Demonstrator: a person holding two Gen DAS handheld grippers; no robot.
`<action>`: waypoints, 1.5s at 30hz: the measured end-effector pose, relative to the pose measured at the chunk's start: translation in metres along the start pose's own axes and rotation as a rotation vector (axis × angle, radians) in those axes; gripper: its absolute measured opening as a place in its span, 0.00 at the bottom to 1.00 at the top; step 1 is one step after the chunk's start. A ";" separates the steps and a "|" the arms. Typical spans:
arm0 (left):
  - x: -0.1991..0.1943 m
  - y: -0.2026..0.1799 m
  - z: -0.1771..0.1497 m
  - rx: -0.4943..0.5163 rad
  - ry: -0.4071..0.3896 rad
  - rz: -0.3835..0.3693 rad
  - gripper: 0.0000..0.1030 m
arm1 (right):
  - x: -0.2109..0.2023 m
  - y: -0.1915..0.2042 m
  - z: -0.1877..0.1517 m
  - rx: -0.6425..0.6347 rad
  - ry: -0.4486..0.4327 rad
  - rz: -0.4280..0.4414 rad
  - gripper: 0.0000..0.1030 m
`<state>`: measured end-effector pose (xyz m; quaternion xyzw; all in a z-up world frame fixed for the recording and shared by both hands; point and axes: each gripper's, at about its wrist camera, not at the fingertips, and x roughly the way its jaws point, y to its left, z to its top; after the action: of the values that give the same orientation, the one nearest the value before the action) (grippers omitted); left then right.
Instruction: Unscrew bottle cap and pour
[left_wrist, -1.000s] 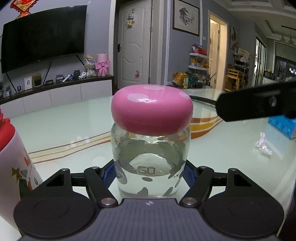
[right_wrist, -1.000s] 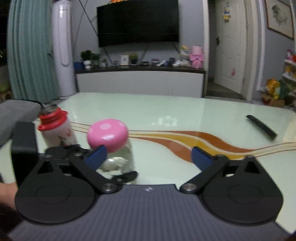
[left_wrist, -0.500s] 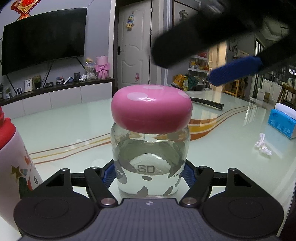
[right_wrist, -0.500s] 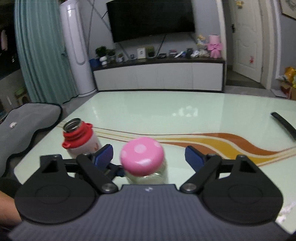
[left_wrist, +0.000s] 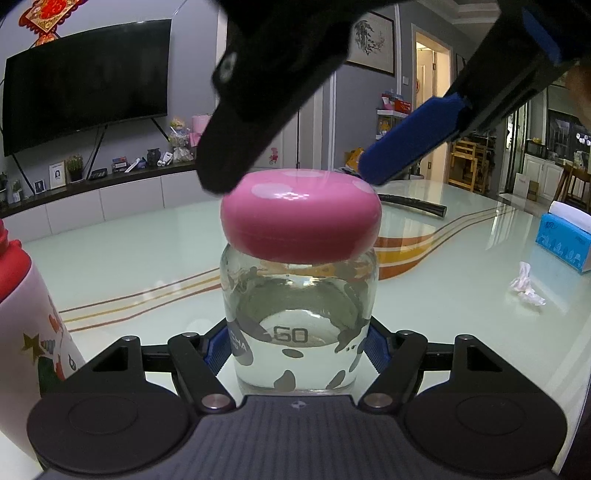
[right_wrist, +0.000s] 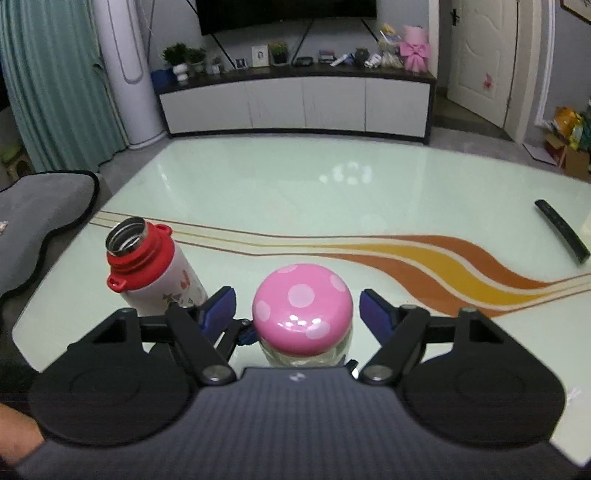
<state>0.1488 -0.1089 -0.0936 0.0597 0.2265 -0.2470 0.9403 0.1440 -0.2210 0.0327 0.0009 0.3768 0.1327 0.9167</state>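
A clear glass bottle (left_wrist: 299, 332) with dark cow spots and water inside stands on the glass table (right_wrist: 295, 184). My left gripper (left_wrist: 295, 350) is shut on its lower body. Its pink cap (left_wrist: 301, 221) with pale dots sits on top. My right gripper (right_wrist: 297, 306) hangs over the bottle from above with the pink cap (right_wrist: 301, 314) between its blue pads (right_wrist: 221, 306). The jaws are closing, and a small gap still shows on each side of the cap. A white flask (right_wrist: 147, 269) with a red collar and an uncovered mouth stands just left of the bottle.
A black remote (right_wrist: 561, 229) lies at the right of the table. A blue tissue box (left_wrist: 565, 240) and a crumpled tissue (left_wrist: 524, 288) sit to the right. A grey cushion (right_wrist: 37, 221) lies beyond the table's left edge.
The right gripper has swung in from the right and tilted down over the bottle. Its jaws have narrowed around the pink cap. The left gripper and bottle have not moved.
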 end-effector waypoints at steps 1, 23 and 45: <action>0.000 0.000 0.000 0.000 0.000 0.001 0.72 | 0.002 0.001 0.000 0.001 0.009 -0.009 0.73; -0.003 -0.002 0.005 -0.002 0.019 0.017 0.72 | 0.020 0.016 0.007 0.006 0.093 -0.099 0.66; -0.003 -0.002 0.007 -0.002 0.022 0.015 0.71 | 0.019 0.013 0.004 -0.129 0.075 -0.057 0.61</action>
<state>0.1485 -0.1111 -0.0865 0.0633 0.2367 -0.2392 0.9396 0.1563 -0.2029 0.0235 -0.0741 0.4013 0.1304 0.9036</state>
